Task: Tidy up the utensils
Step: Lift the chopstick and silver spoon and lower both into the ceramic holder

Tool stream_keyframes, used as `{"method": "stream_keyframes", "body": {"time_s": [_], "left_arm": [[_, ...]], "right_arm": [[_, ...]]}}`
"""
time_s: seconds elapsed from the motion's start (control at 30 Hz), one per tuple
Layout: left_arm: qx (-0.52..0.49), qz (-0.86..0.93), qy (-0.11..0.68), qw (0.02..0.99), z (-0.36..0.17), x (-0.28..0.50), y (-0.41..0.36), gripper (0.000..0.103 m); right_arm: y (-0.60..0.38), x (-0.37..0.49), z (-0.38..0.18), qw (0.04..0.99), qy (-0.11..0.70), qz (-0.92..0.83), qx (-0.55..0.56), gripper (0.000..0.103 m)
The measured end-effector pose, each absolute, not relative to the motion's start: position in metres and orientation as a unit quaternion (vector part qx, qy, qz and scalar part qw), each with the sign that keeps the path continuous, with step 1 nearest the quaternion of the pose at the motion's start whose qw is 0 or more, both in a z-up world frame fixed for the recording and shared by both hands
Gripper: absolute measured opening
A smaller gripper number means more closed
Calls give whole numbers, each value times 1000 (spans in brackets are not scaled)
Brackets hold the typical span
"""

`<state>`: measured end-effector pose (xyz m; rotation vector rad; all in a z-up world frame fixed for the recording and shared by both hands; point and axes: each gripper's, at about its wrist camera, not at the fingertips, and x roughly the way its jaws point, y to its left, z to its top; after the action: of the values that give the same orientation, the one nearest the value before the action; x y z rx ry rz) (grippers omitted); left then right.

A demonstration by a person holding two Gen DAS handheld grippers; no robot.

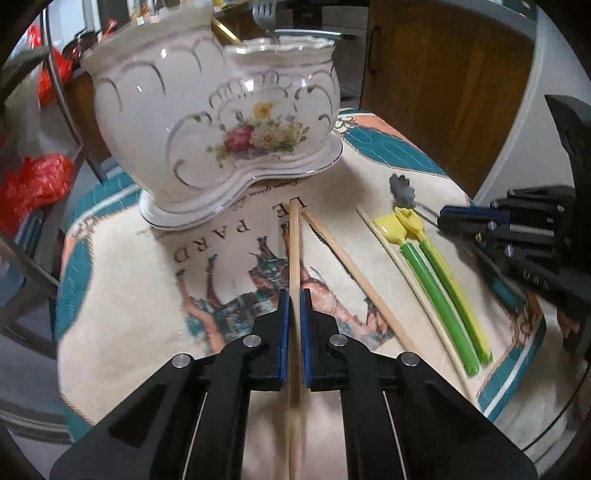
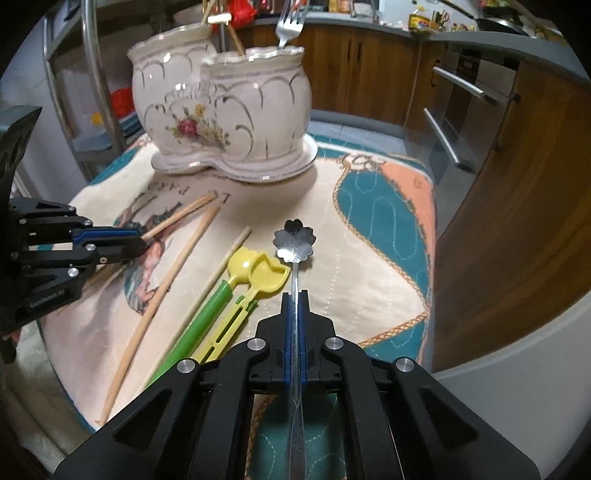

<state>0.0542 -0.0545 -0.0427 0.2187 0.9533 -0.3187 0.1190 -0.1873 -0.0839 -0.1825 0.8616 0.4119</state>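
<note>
left claw [image 1: 291, 295]: clamped on a wooden chopstick [image 1: 294, 258], pads tight against both sides, stick running straight up the middle toward the holder
right claw [image 2: 294, 295]: closed on the handle of a metal spoon [image 2: 295, 242] with a flower-shaped bowl, bowl end poking out ahead over the cloth
holder: white ceramic utensil holder [image 1: 207, 122], two joined pots with gold trim and a flower print, sitting at the far edge of the table
already in the holder: a fork [image 2: 290, 26], tines up, in the right pot, plus some wooden sticks in the left one
still loose: second chopstick [image 1: 354, 273] just beside the gripped one, a third chopstick [image 2: 218, 273] touching the green side of the plastic pair
plastic bits: green-handled scoop [image 1: 432, 284] and yellow scoop [image 2: 264, 277] lying side by side, between the chopsticks and the spoon
table cover: quilted cloth [image 2: 369, 295], cream with teal and peach border, horse print and lettering
</note>
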Motion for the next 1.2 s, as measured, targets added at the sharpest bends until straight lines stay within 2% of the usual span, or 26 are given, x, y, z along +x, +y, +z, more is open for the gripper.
{"method": "stream_keyframes", "body": {"time_s": [0.2, 0.73, 0.9, 1.2], "left_arm": [[96, -181, 430, 879, -26, 36, -34, 6], [62, -203, 232, 949, 30, -4, -4, 6], [21, -195, 177, 965, 64, 14, 18, 6], [-26, -168, 130, 977, 115, 83, 34, 6]], "right_arm": [[-199, 105, -65, 903, 370, 214, -53, 4], [-185, 72, -5, 944, 203, 258, -27, 4], [-180, 89, 14, 949, 170, 264, -6, 4], [-169, 158, 41, 953, 150, 256, 66, 4]]}}
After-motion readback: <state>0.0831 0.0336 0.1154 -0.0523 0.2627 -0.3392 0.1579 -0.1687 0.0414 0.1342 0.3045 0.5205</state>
